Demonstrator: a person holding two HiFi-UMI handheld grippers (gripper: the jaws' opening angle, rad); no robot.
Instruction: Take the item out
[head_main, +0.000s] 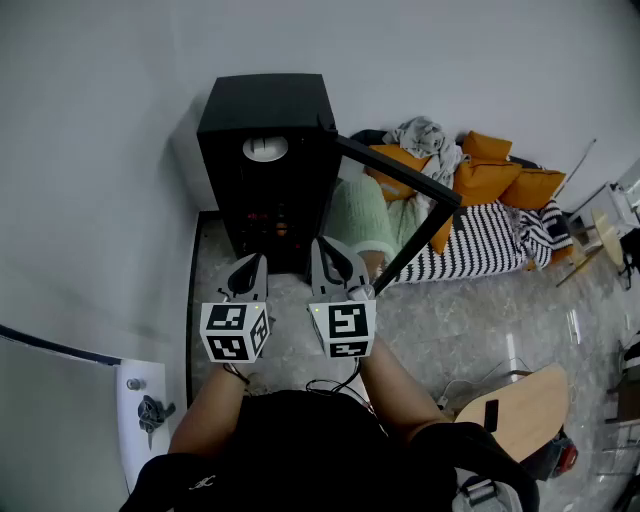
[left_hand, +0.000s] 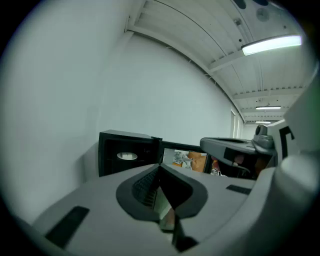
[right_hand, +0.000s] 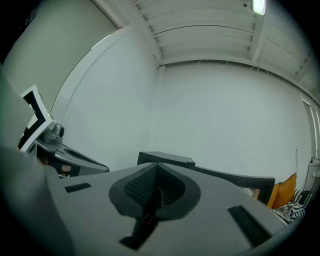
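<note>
The left tongs (head_main: 248, 264) and right tongs (head_main: 322, 252) are closed and empty, side by side. Just ahead of them stands a tall black cabinet (head_main: 262, 105), its door open, with a round white item (head_main: 265, 148) inside.

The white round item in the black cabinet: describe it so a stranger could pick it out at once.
Against the white wall stands a black cabinet with its door swung open. In the upper part of its dark interior lies a white round item, the only pale thing in there.
</note>
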